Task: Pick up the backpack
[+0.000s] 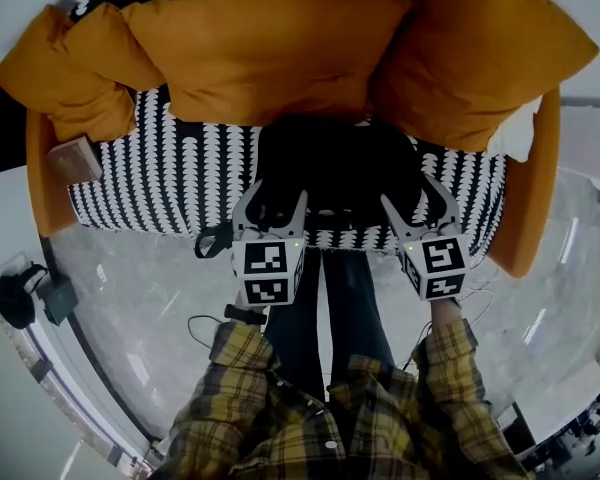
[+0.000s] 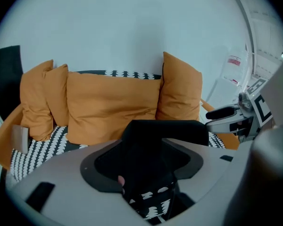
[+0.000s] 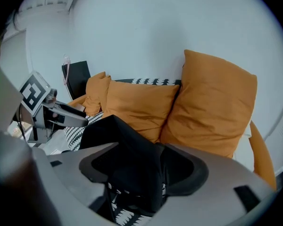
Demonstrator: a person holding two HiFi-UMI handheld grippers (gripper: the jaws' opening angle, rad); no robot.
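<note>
Head view shows the sofa (image 1: 130, 183) filling the upper half of the frame, with orange cushions (image 1: 270, 53) along its back. At centre, on the front of the patterned seat, lies the black backpack (image 1: 335, 168). The left tool (image 1: 275, 200) and right tool (image 1: 413, 198) sit at its lower edge, left and right of centre. Both are released, jaws spread with dark fabric between them, apparently unpinched. This looks like the approach to grasp. Next, each tool needs to clench on fabric, then both lift together.
</note>
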